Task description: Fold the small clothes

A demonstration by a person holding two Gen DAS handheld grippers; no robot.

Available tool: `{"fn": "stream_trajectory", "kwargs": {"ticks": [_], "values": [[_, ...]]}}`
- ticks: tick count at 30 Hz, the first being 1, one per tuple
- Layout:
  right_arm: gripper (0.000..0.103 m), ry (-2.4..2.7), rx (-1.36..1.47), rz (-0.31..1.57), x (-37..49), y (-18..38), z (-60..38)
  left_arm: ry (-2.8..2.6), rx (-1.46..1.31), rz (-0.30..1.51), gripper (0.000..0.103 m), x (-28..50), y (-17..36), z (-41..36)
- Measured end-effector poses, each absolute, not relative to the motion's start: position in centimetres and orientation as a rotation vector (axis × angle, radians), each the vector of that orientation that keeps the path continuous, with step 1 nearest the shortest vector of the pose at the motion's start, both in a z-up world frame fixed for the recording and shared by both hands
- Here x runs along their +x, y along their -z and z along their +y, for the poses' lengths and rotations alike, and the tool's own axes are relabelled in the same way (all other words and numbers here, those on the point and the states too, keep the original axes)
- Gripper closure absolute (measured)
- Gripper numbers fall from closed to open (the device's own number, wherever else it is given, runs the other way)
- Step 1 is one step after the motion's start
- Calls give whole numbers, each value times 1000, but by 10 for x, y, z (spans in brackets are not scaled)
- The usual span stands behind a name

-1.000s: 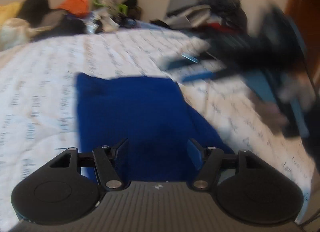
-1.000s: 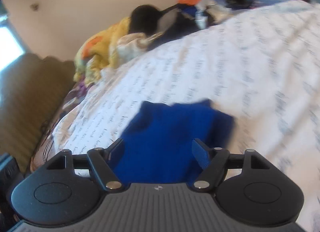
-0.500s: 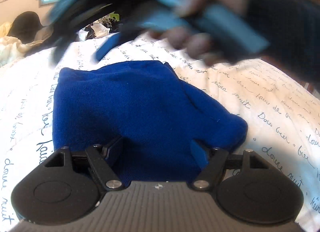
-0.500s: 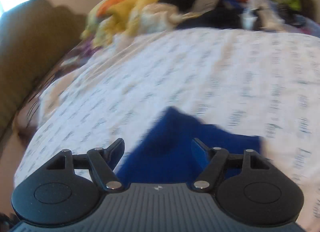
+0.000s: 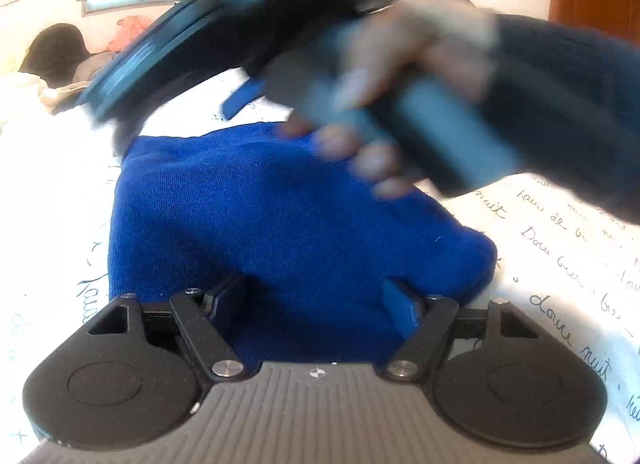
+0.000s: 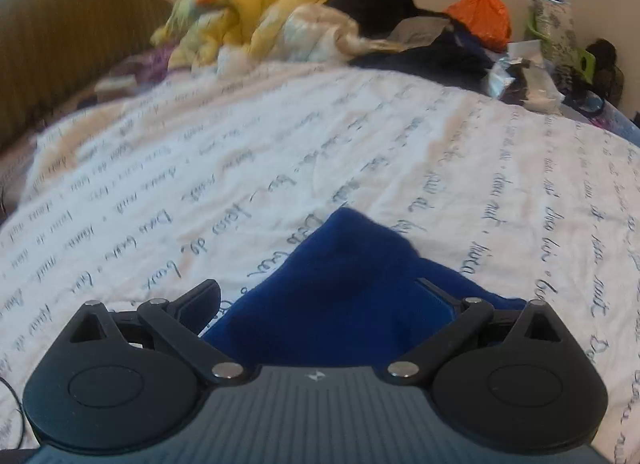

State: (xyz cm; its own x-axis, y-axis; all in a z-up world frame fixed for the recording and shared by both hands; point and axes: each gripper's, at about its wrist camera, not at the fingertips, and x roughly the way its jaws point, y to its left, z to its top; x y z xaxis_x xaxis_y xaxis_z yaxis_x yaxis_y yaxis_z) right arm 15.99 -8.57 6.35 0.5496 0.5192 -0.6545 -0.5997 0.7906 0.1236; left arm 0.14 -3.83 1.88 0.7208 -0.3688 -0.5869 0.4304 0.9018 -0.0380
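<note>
- Your left hand-held gripper (image 5: 316,300) sits low with its fingers spread wide, the blue knit garment (image 5: 280,224) lying between them, not pinched.
- Your right hand-held gripper (image 6: 324,296) is also spread wide over a raised corner of the same garment (image 6: 352,284).
- Your right hand (image 5: 400,76) crosses above the garment, blurred.
- The garment lies folded on the bed (image 6: 280,144), on a white sheet with script print.
- Heaped clothes (image 6: 280,24) lie at the bed's far edge.

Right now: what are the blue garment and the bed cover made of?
Blue garment: looks like a soft matte knit, wool or acrylic; fine ribbed loops and fuzz show up close. Bed cover: thin woven fabric, likely cotton, matte white with printed script and shallow wrinkles.
</note>
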Motion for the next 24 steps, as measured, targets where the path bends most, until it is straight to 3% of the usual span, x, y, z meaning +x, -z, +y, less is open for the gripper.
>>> {"fn": "stream_trajectory", "kwargs": {"ticks": [5, 9, 11, 13, 14, 16, 19, 21, 22, 23, 24], "values": [[0, -607, 19, 922, 189, -22, -122, 442, 106, 623, 28, -1, -18, -39], [0, -640, 5, 783, 197, 0, -133, 434, 109, 619, 27, 0, -19, -40], [0, -631, 10, 816, 206, -5, -133, 413, 70, 617, 27, -10, -27, -32], [1, -564, 61, 863, 202, -25, -144, 368, -27, 584, 20, -25, -40, -11], [1, -553, 125, 852, 185, -44, -161, 342, -81, 571, 10, -32, -46, 3], [0, -622, 263, 798, 148, -68, -196, 298, -203, 607, 8, -39, -49, 35], [1, -653, 434, 882, 112, -61, -242, 285, -432, 763, 25, -31, -36, 72], [1, -646, 501, 947, 92, -45, -262, 309, -527, 839, 42, -23, -25, 79], [5, -649, 527, 983, 85, -37, -267, 318, -543, 839, 43, -21, -24, 78], [10, -656, 536, 1013, 79, -29, -269, 341, -563, 865, 51, -15, -22, 76], [24, -656, 539, 1037, 72, -22, -269, 361, -587, 894, 64, -10, -19, 73]]}}
